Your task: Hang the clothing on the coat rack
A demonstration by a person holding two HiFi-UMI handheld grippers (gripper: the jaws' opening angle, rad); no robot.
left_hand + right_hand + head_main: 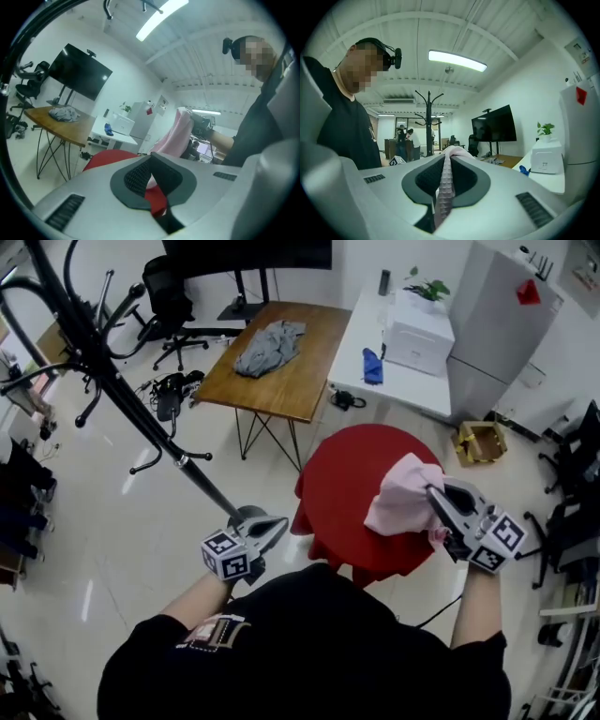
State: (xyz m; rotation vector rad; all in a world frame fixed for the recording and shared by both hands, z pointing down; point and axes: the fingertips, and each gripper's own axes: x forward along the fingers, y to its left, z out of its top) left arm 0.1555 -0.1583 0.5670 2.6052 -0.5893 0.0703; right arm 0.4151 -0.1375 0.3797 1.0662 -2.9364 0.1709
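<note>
Pinching a fold of the pink cloth [405, 493] tight between its jaws, the right gripper [437, 497] holds it up over the red round table [342, 486]. Most of the cloth hangs loose, ready to go on a hook. The left gripper [277, 527] has its jaws pressed together with nothing in them. It sits low on the person's left, close to the foot of the coat rack [111, 379]. I think it is kept free to help spread the cloth.

The rack's black pole climbs away to the left, and its curved hooks are bare. The cloth is on the far side from the rack, so it must cross in front of the person, and the left gripper sits on that path.

Farther off, a wooden table [300, 381] holds a grey garment [269, 346]. Beside it, a white desk [412, 390] carries a blue thing [372, 365] and a white box [419, 334]. A black chair [172, 296] stands at the back.
</note>
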